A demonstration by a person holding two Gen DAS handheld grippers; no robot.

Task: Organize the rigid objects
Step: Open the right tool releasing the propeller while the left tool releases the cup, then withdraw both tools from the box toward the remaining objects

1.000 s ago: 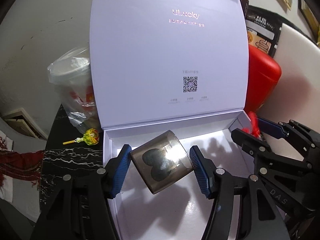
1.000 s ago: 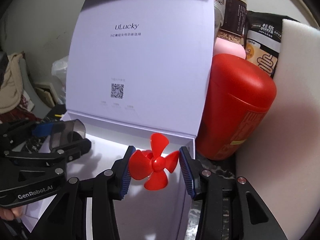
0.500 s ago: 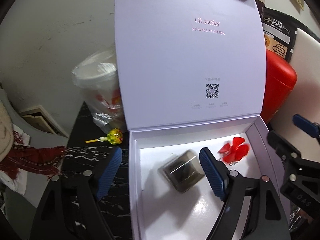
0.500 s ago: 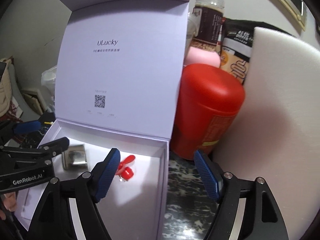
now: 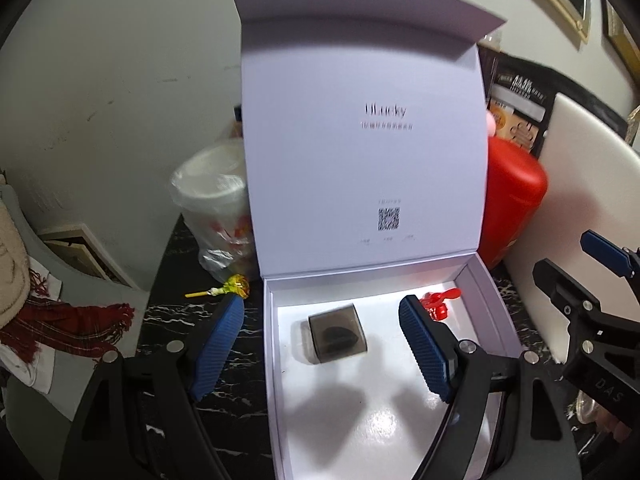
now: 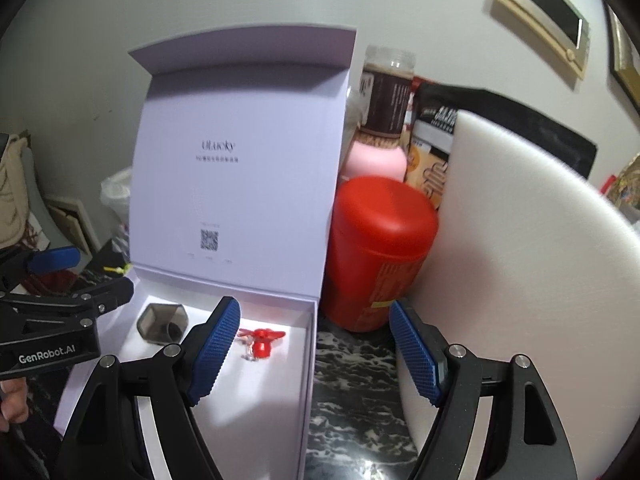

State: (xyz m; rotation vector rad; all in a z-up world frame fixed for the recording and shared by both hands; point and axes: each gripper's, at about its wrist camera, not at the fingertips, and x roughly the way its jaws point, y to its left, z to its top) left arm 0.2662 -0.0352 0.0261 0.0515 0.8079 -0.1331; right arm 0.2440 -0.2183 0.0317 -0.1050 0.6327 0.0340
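Observation:
A white gift box [image 5: 276,360] [image 6: 308,360] stands with its lid upright on the black marble tabletop. Inside it lie a smoky grey see-through case [image 5: 338,338] [image 6: 162,322] and a small red propeller [image 5: 438,302] [image 6: 260,342]. My left gripper [image 5: 320,344] hangs open above the box's left wall, its pads well clear of the case. My right gripper [image 6: 314,350] is open too, held over the box's right wall, with nothing between its fingers. The propeller lies beside its left fingertip [image 6: 216,344], untouched.
A red canister [image 6: 376,256] stands right of the box, with a white foam board [image 6: 520,280], a pink bottle [image 6: 374,160] and a jar [image 6: 386,96] around it. Left of the box are a bagged cup [image 5: 216,216] and a yellow lollipop [image 5: 232,286]. A red scarf [image 5: 60,324] lies far left.
Both grippers opened and let go: the grey case and the red propeller now lie in the box. Both hands have since lifted and drawn back from it.

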